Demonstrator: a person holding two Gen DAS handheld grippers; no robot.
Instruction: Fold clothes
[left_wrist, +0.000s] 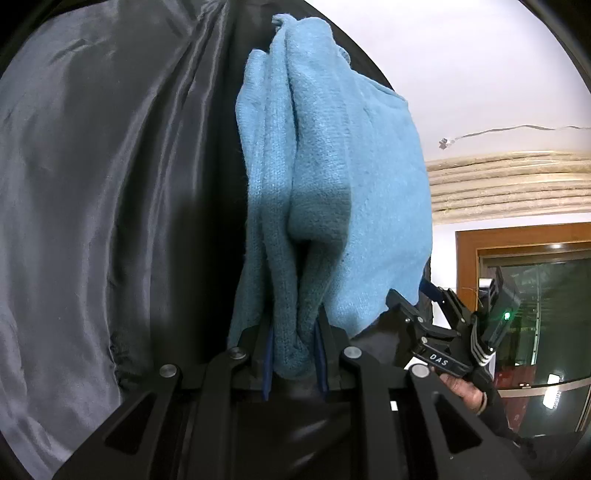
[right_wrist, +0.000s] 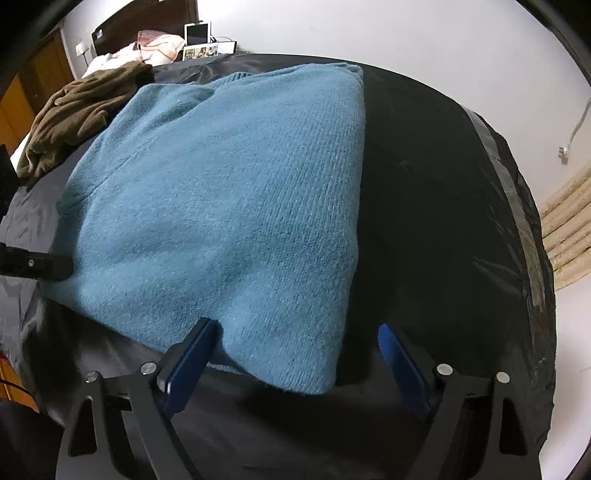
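Blue-padded left gripper (left_wrist: 295, 354) pinches the blue sweater (right_wrist: 229, 206), the right gripper (right_wrist: 299, 354) gapes around its corner, apparently untouching, brown garment (right_wrist: 77, 110) beyond.

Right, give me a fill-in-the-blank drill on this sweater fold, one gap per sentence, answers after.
1. The left claw is shut on a bunched edge of the ____ sweater.
2. The right claw stands ____, its pads not pressing the knit.
3. The sweater lies on a ____ sheet.
4. A crumpled ____ garment lies on the same sheet, beyond the sweater.

Missing words: blue; open; black; brown
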